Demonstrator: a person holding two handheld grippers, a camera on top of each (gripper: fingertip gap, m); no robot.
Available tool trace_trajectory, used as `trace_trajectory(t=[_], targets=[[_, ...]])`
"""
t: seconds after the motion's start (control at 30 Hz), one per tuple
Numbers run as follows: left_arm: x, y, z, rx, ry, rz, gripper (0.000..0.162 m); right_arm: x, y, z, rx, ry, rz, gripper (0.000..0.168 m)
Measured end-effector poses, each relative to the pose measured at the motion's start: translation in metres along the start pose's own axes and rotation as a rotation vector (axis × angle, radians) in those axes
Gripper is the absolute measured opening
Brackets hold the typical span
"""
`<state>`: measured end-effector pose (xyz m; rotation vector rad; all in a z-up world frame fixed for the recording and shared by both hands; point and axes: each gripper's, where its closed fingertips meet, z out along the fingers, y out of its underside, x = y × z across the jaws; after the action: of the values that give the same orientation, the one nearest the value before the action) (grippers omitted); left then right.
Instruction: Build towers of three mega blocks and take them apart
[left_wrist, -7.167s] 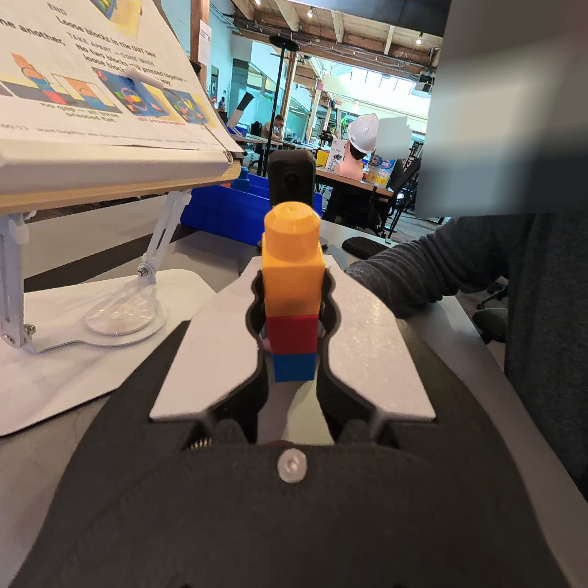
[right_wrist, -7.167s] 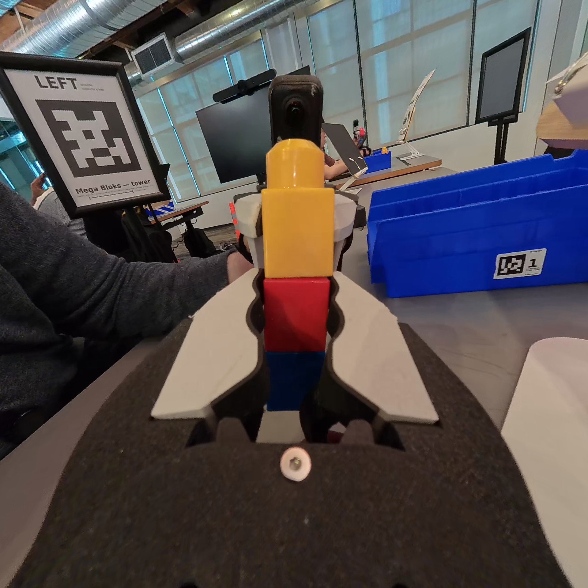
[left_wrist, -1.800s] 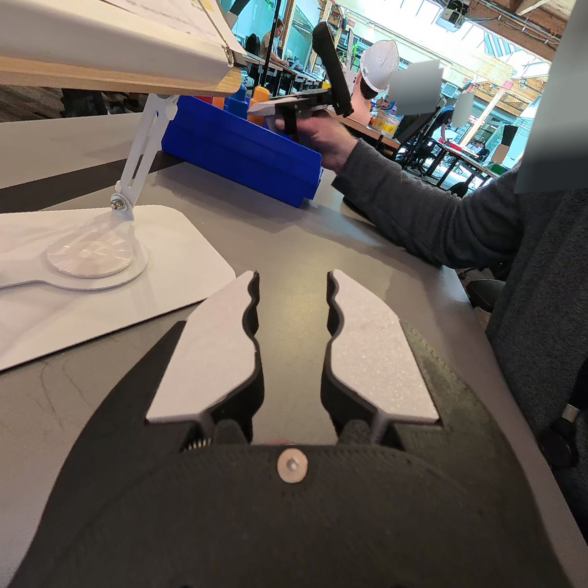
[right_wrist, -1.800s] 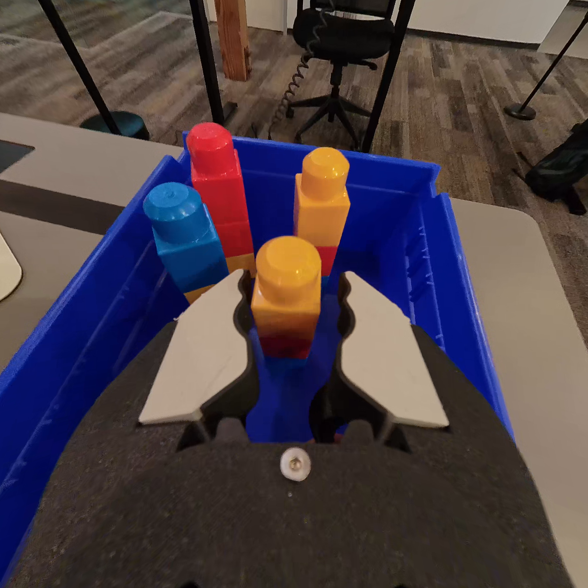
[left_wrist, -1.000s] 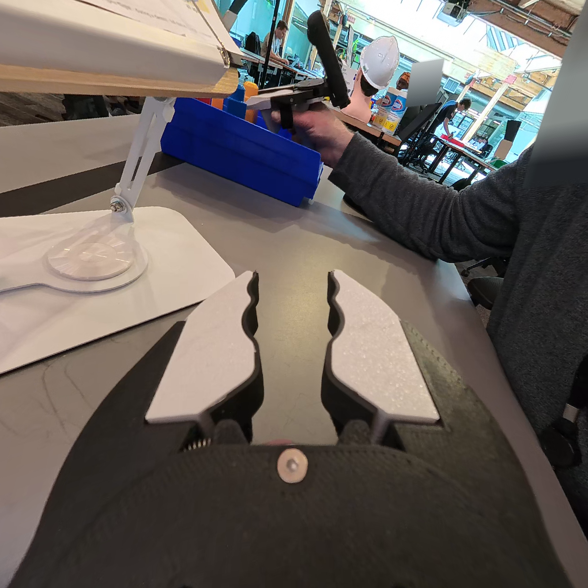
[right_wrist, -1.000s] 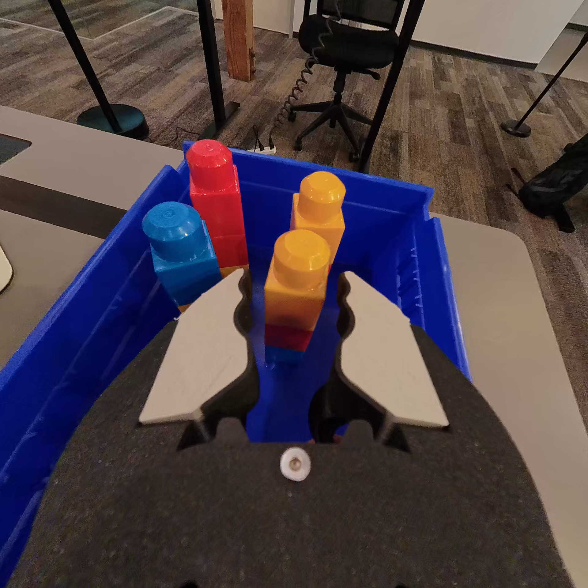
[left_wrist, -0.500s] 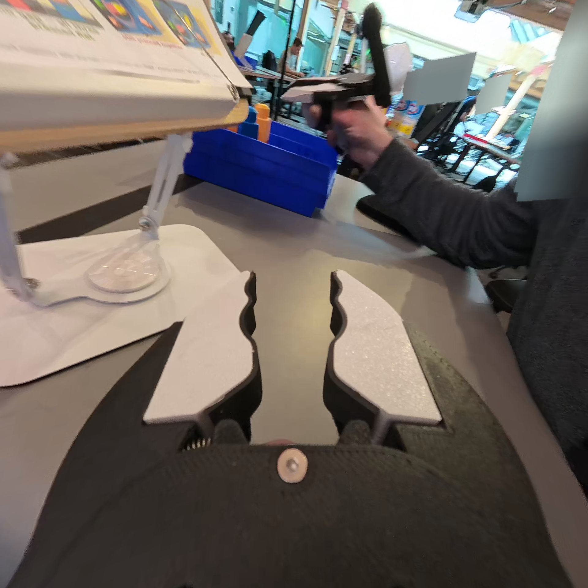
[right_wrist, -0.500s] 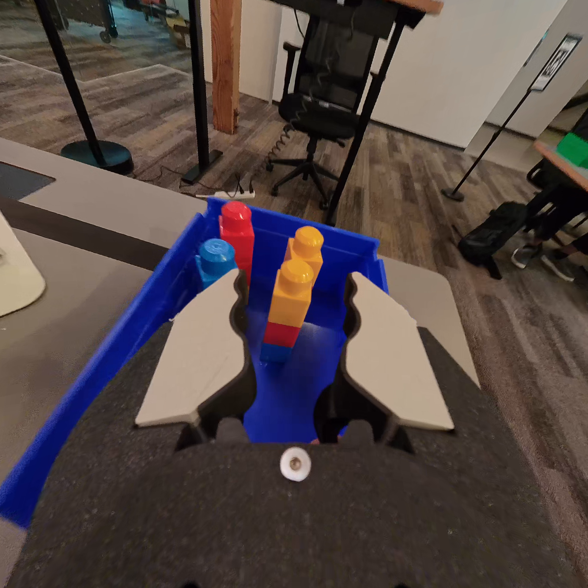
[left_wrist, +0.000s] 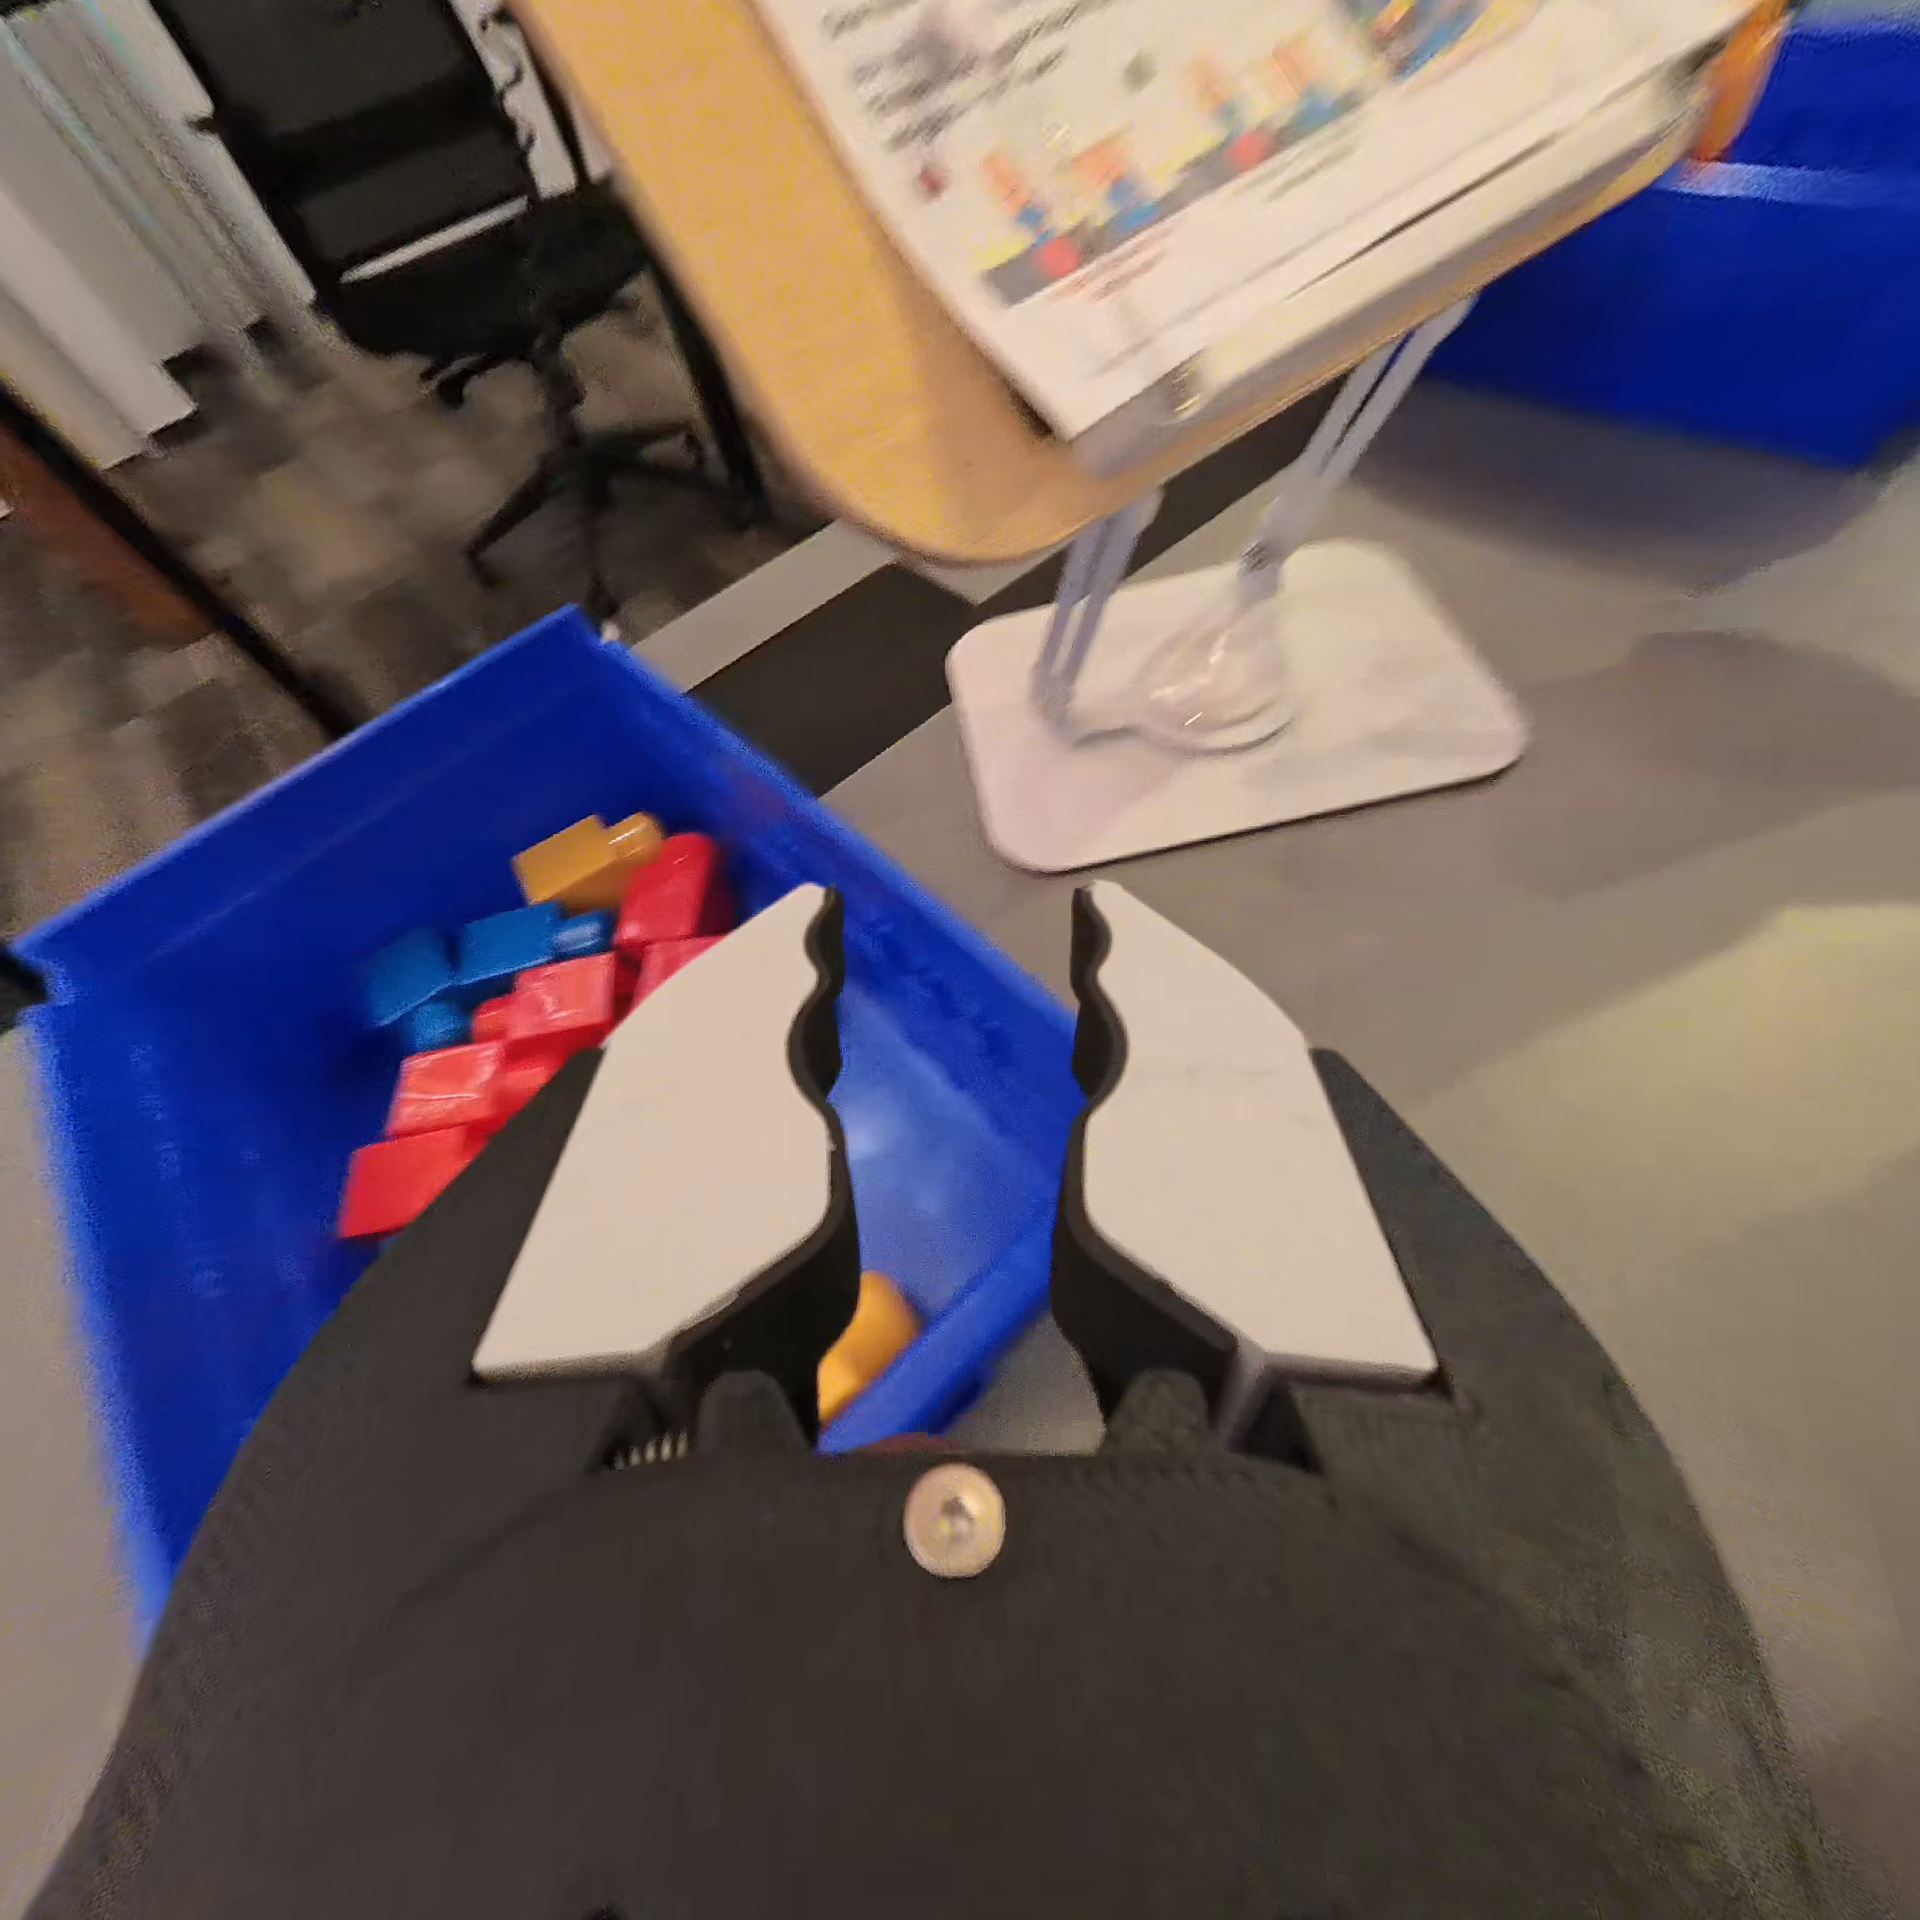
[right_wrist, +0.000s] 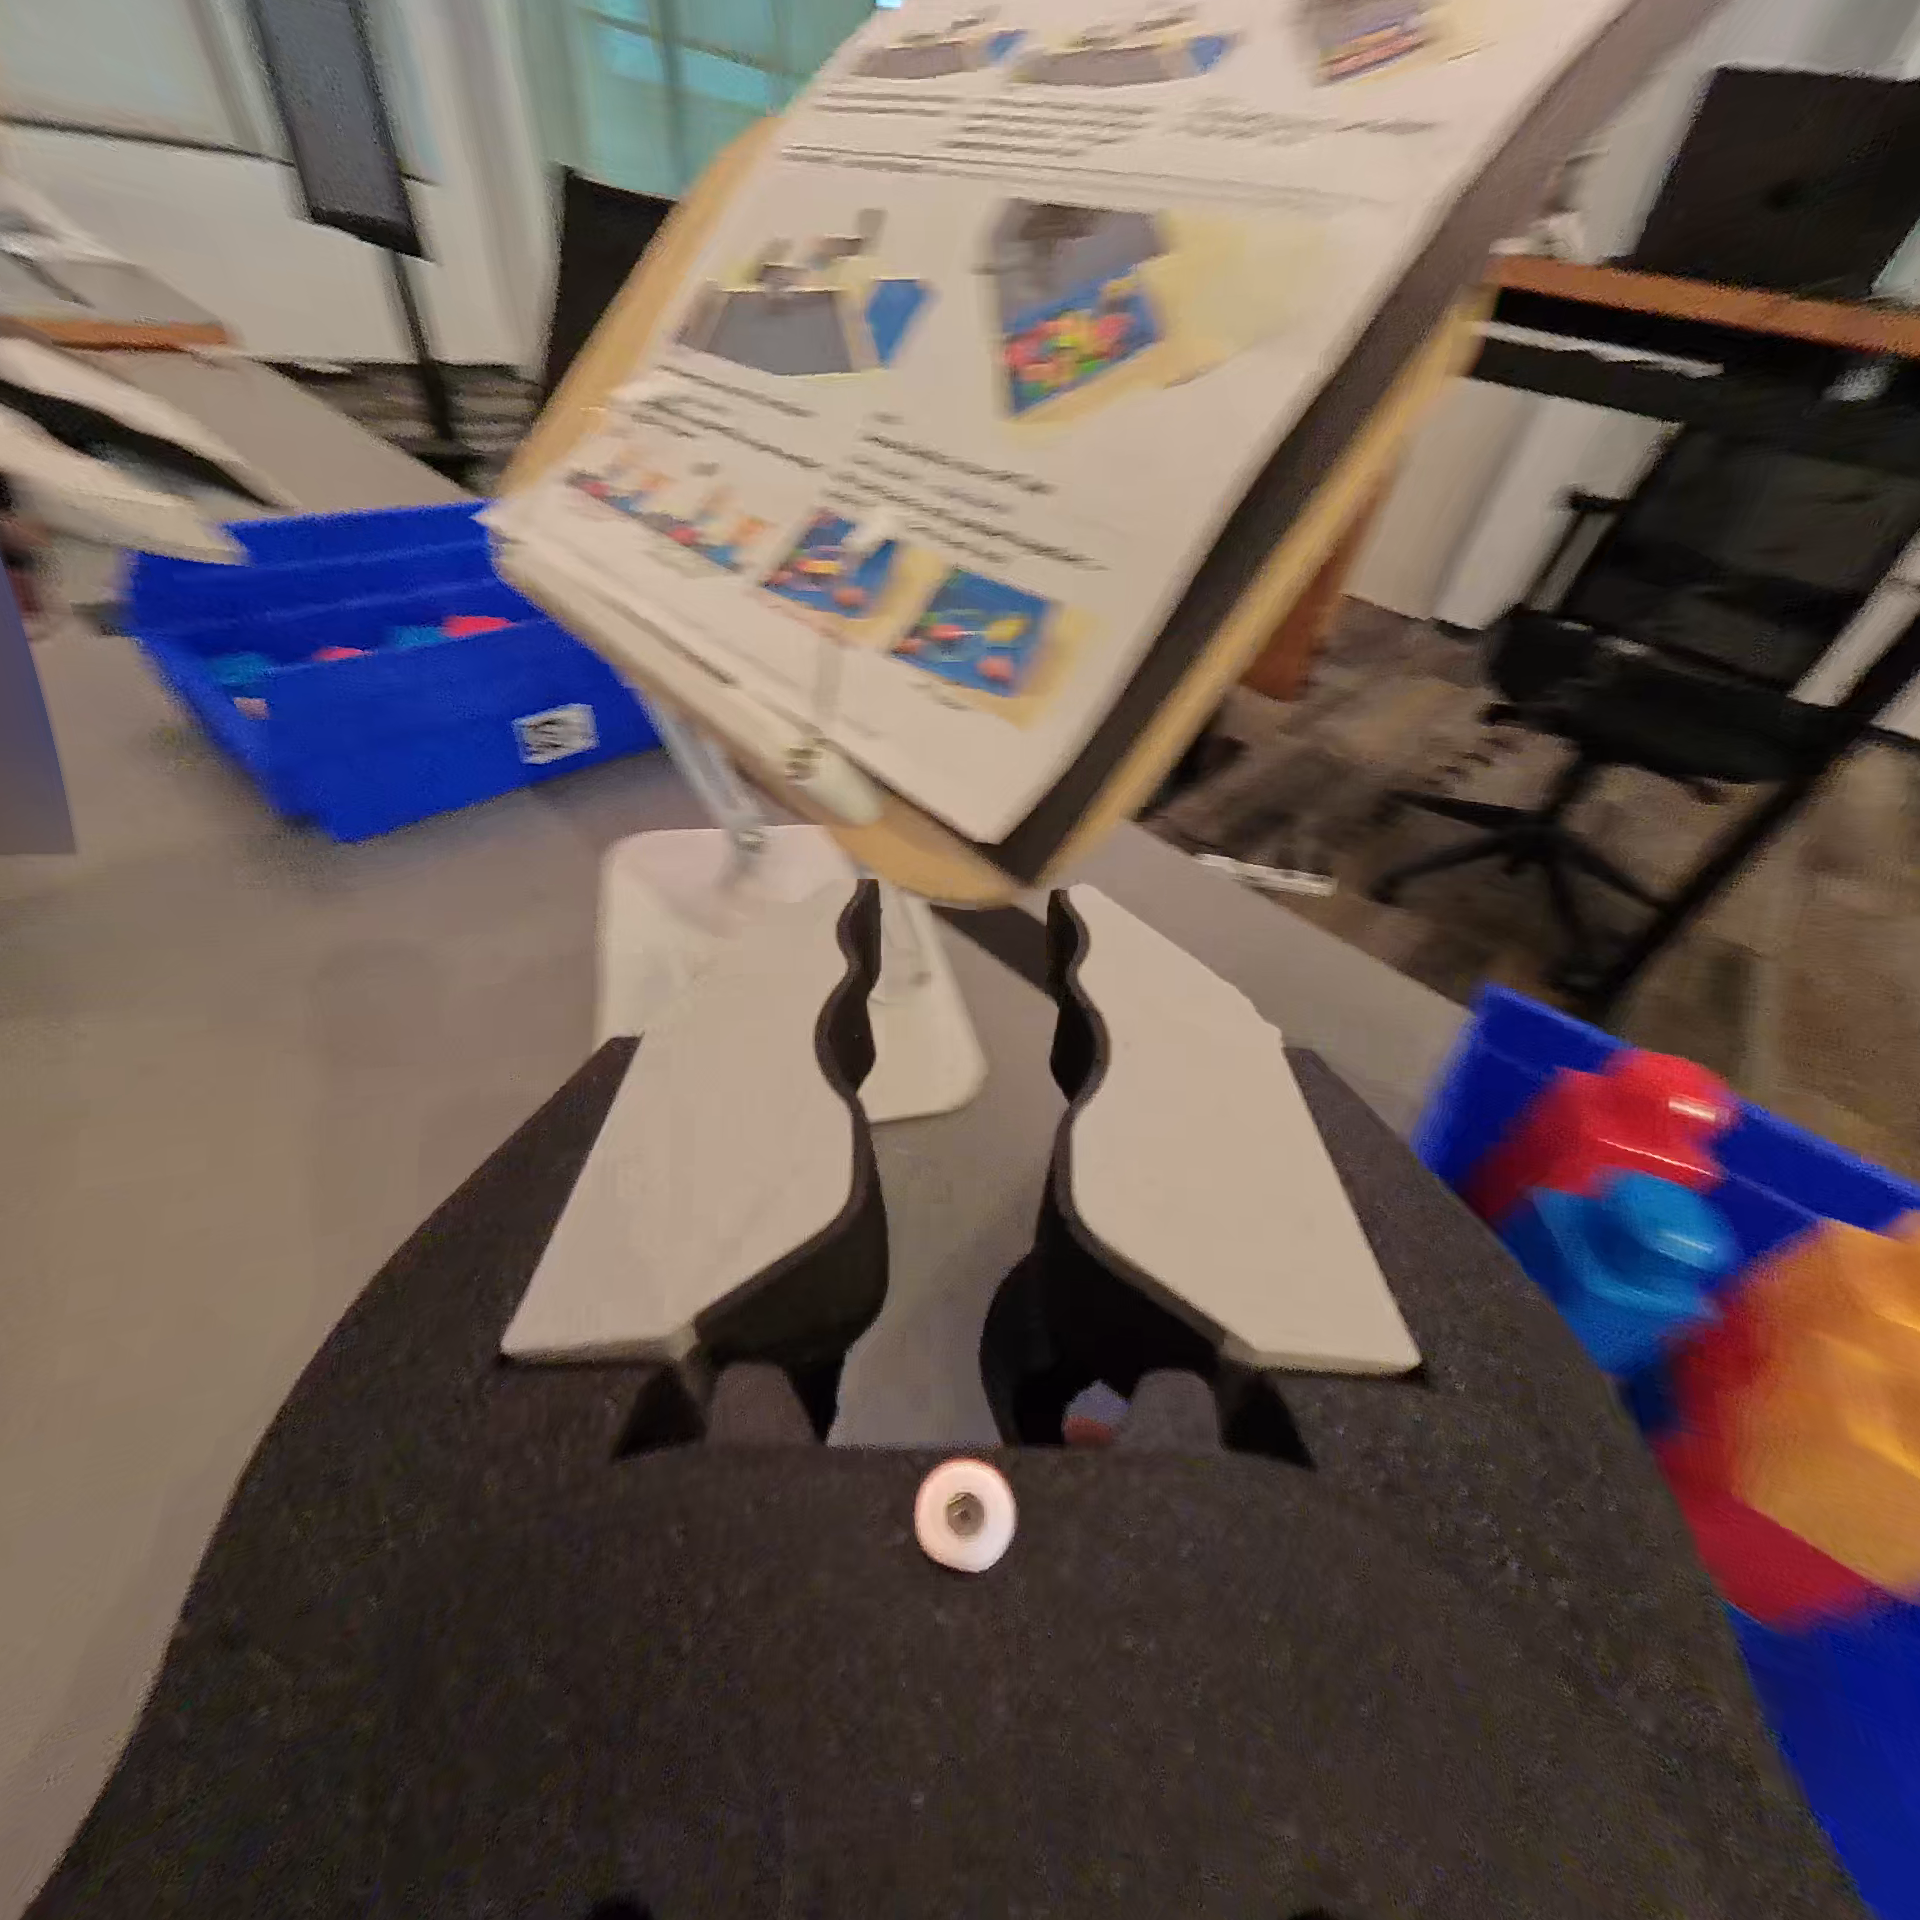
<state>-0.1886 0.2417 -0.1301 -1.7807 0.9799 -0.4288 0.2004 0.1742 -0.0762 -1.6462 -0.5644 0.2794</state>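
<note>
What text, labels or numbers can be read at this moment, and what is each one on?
Instruction sheet on the tilted stand: printed lines beside pictures, too motion-blurred to read in either view.
White sticker on the far blue bin: a smeared code pattern, nothing legible.
Elsewhere: no writing visible.

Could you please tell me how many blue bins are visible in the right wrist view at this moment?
2. One blue bin with loose blocks sits far left on the table, behind the instruction stand. A second blue bin, holding built towers, is at the right edge, partly cut off. Others may lie out of frame.
</note>
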Motion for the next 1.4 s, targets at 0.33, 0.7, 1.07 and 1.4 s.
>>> trace_trajectory(t=[0.33,0.7,1.07,1.4], targets=[[-0.108,0.064,0.082,-0.436,-0.057,-0.066,0.047,-0.144,0.068,0.077,-0.037,-0.374,0.037,0.03],[-0.146,0.105,0.117,-0.623,-0.088,-0.176,0.052,-0.166,0.094,0.082,-0.073,-0.462,0.057,0.03],[-0.152,0.132,0.121,-0.794,-0.052,-0.129,0.058,-0.169,0.096,0.082,-0.084,-0.474,0.042,0.03],[-0.12,0.122,0.084,-0.734,-0.019,-0.04,0.057,-0.174,0.098,0.08,-0.095,-0.488,0.022,0.031]])
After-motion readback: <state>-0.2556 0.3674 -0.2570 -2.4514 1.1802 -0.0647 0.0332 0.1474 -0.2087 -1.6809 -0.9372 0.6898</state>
